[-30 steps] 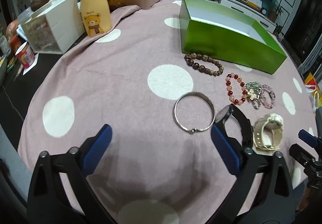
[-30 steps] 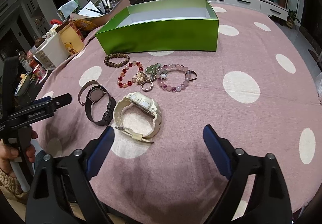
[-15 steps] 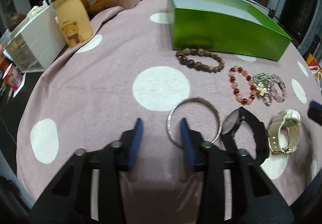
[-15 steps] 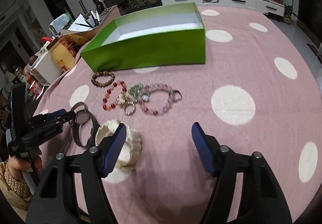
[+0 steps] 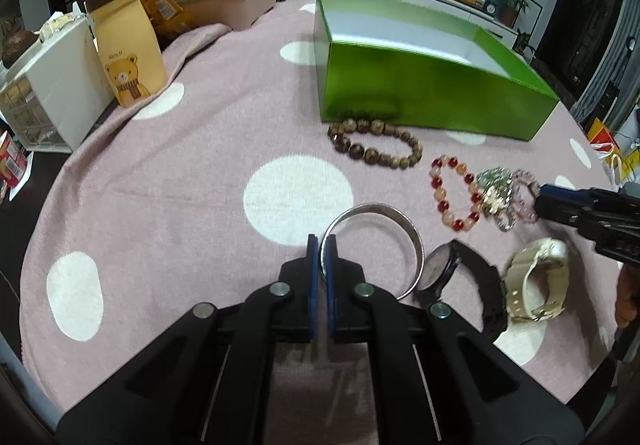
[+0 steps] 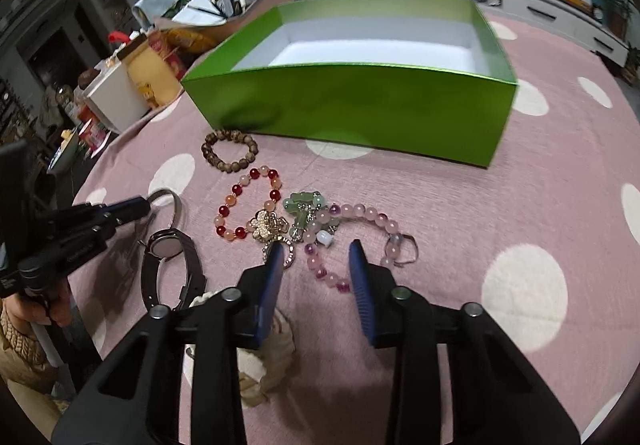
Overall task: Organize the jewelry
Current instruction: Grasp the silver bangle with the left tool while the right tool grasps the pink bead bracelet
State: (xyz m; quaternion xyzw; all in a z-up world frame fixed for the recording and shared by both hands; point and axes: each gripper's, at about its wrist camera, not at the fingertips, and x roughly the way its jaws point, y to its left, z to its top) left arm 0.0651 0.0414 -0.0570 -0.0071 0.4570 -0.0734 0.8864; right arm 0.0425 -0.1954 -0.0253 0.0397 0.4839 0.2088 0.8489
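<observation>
My left gripper [image 5: 321, 245] is shut on the near-left rim of a silver bangle [image 5: 412, 241] that lies on the pink dotted cloth. It also shows in the right wrist view [image 6: 132, 209]. My right gripper [image 6: 316, 257] is partly open, its fingers either side of the near end of a pink bead bracelet [image 6: 360, 213]. Beside it lie a red-and-peach bead bracelet [image 6: 248, 205], a brown bead bracelet [image 6: 230, 151], green and gold charms [image 6: 304, 205], a black watch [image 6: 168, 265] and a cream watch [image 6: 256, 361]. The open green box [image 6: 360, 105] stands behind them.
At the far left stand a bear-print paper bag [image 5: 124, 49], a white drawer unit [image 5: 52, 85] and a tray of pens and papers [image 5: 224, 1]. The table edge [image 5: 24, 285] drops off at the left.
My left gripper has moved forward and closed from wide open onto the bangle's rim. My right gripper has moved forward over the cream watch toward the pink bracelet and narrowed.
</observation>
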